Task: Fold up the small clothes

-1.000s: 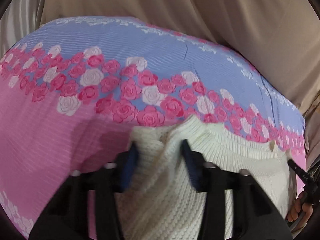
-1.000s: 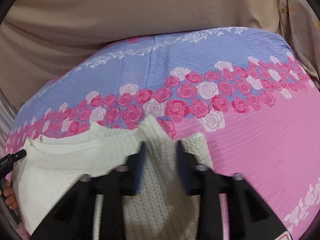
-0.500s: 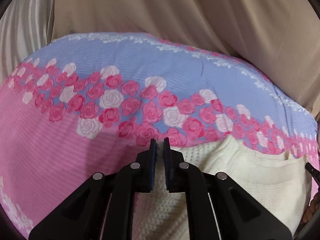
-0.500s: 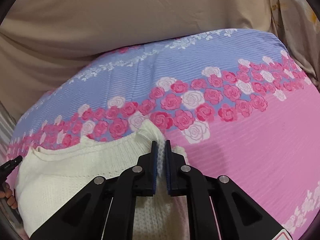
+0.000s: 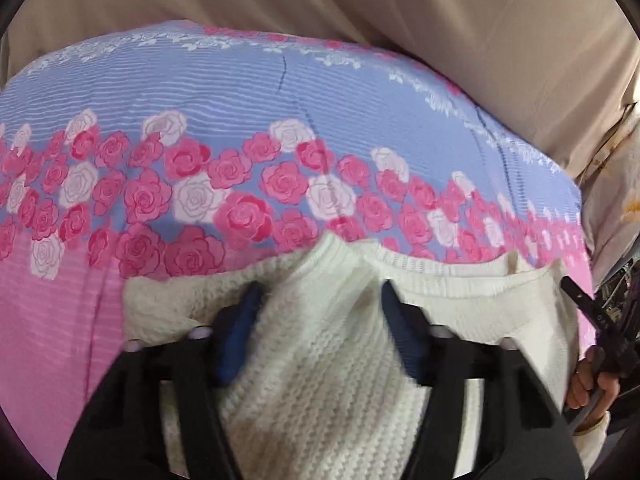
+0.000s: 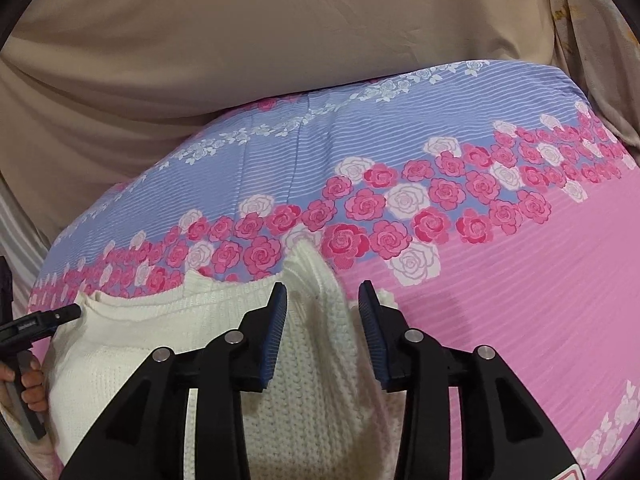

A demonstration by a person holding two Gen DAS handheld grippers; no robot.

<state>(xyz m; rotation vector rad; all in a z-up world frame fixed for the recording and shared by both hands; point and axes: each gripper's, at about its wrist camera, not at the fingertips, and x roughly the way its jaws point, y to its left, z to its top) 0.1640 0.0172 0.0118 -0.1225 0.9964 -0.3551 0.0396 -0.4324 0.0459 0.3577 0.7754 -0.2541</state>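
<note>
A cream knit sweater (image 5: 320, 380) lies on a pink and blue rose-print bedsheet (image 5: 200, 100). My left gripper (image 5: 320, 308) hangs over the sweater's left part. Its jaws are opening, and a raised ridge of knit stands between the blue pads (image 5: 236, 332). In the right wrist view the sweater (image 6: 120, 352) shows its ribbed top edge. My right gripper (image 6: 323, 300) is over the sweater's right end, jaws opening, with a peaked fold between them and a gap beside the right pad (image 6: 370, 312). Each view shows the other gripper at its edge.
Beige cloth (image 6: 240, 60) rises behind the bed's far edge. A hand (image 5: 592, 384) holds the other gripper's handle at the right rim of the left wrist view. Bare pink sheet (image 6: 540, 300) stretches to the sweater's right, with more to its left.
Half a second ago both grippers were pinched shut on knit folds; now both pairs of jaws stand apart with the folds loose between them. The left gripper has shifted over the sweater.
</note>
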